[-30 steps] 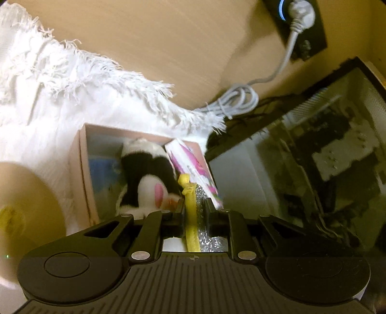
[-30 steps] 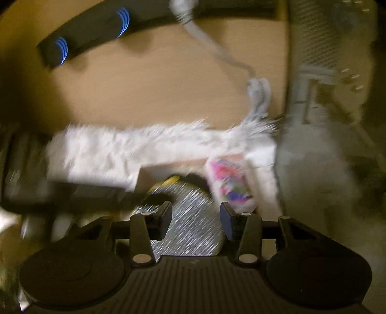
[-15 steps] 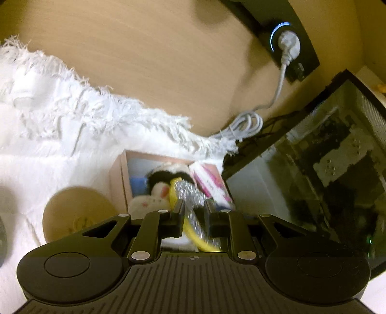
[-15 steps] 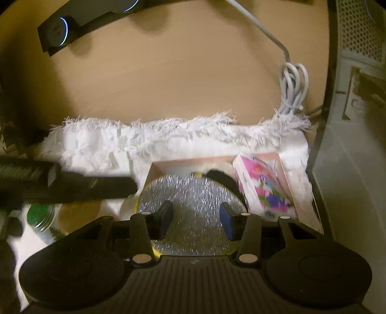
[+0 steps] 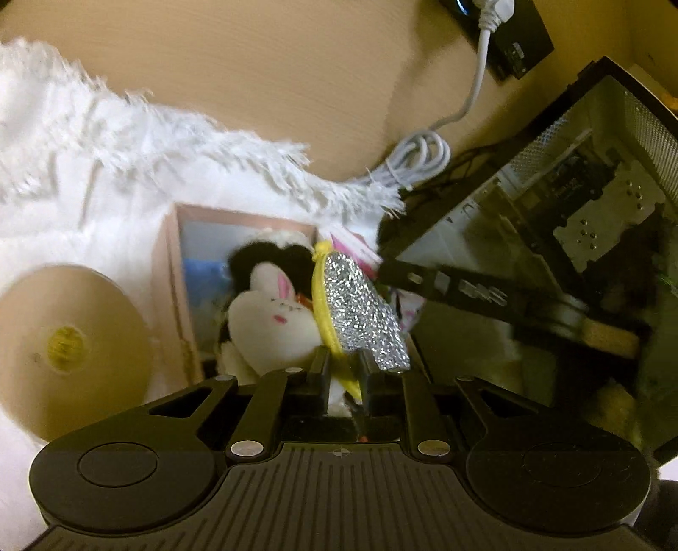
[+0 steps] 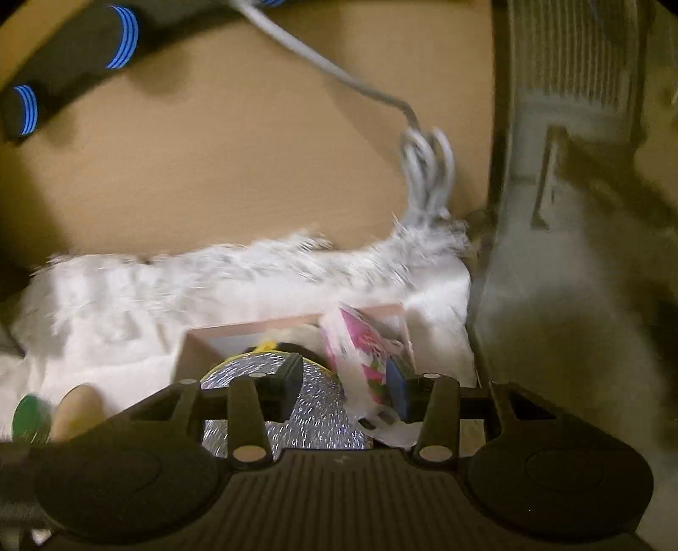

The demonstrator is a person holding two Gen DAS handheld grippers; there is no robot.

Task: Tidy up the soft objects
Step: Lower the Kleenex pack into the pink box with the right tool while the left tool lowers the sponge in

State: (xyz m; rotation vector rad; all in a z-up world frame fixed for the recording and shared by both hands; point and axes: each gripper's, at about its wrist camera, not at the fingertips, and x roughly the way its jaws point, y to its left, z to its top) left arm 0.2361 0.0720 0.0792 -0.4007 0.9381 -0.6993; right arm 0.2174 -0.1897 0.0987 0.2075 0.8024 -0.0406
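My left gripper point(image 5: 343, 373) is shut on the yellow edge of a silver glitter pouch point(image 5: 360, 313), held over a pink box point(image 5: 169, 271). A white and black plush rabbit point(image 5: 271, 309) lies in the box, beside a pink printed packet point(image 5: 356, 250). In the right wrist view, my right gripper point(image 6: 345, 392) is open just above the box point(image 6: 254, 328), its fingers on either side of the pink packet point(image 6: 360, 360); the glitter pouch point(image 6: 313, 411) is under its left finger. The right gripper also shows as a dark bar in the left wrist view point(image 5: 466, 292).
The box sits on a white fringed cloth point(image 5: 106, 169) on a wooden desk point(image 5: 254, 63). A tan disc point(image 5: 63, 347) lies left of the box. A computer case point(image 5: 572, 212) stands right. A grey cable point(image 5: 423, 157) and a power strip point(image 5: 508, 34) lie behind.
The left gripper moved closer to the box with the pouch tilted right. The right gripper dropped lower and right, and its fingers now straddle the pink packet.
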